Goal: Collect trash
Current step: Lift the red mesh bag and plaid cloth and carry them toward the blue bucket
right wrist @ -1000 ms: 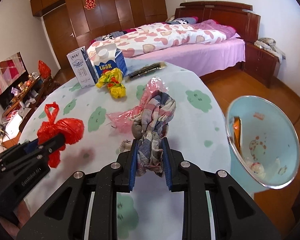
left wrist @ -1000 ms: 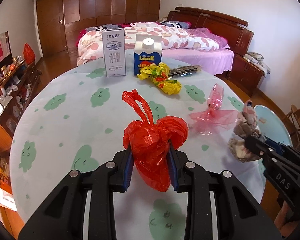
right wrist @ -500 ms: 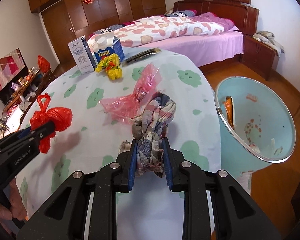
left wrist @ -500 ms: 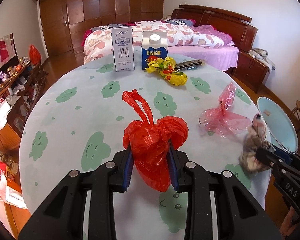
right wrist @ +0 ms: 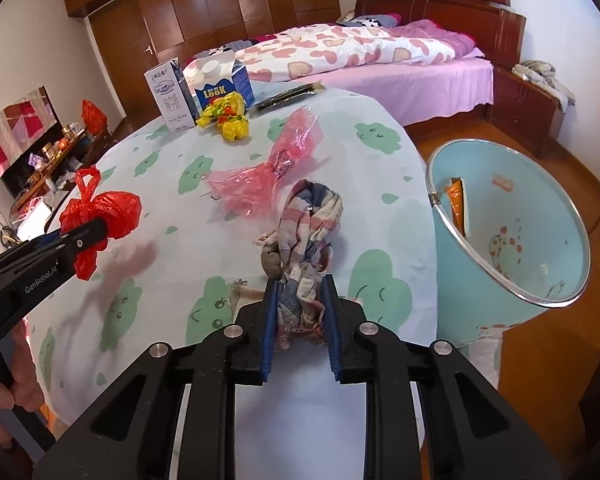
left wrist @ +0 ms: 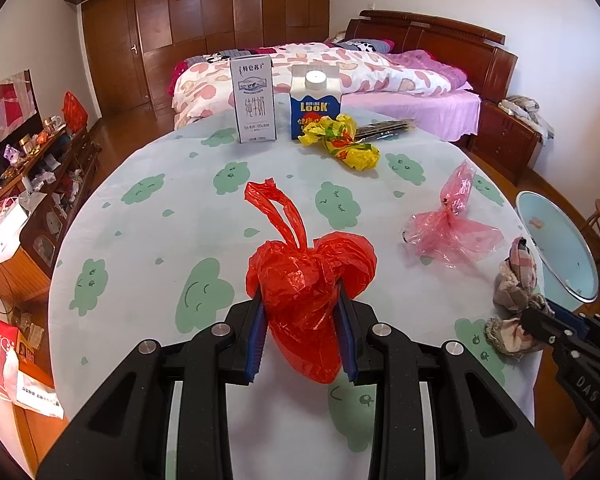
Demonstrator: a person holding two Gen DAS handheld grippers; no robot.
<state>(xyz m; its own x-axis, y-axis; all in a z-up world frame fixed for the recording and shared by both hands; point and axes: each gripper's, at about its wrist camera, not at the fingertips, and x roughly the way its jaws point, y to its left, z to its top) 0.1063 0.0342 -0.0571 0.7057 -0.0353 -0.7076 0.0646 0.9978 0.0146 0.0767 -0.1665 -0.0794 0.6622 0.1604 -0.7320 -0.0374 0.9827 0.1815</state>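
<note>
My left gripper (left wrist: 300,304) is shut on a knotted red plastic bag (left wrist: 308,280) and holds it above the round table (left wrist: 160,208); the bag also shows in the right wrist view (right wrist: 104,216). My right gripper (right wrist: 298,292) is shut on a crumpled plaid rag (right wrist: 304,240), near the table's right edge; the rag also shows in the left wrist view (left wrist: 516,280). A light blue trash bin (right wrist: 512,236) stands on the floor right of the table, with some trash inside. A pink plastic bag (right wrist: 268,168) lies on the table beyond the rag.
At the table's far side stand a white milk carton (left wrist: 254,100) and a blue LOOK carton (left wrist: 315,104), with a yellow wrapper (left wrist: 340,142) and a dark packet (left wrist: 384,128). A bed (left wrist: 340,72) lies behind. A cluttered sideboard (left wrist: 32,184) stands at the left.
Both grippers have drawn back towards the near edge of the table with their loads. The bin now shows larger and closer in the right wrist view.
</note>
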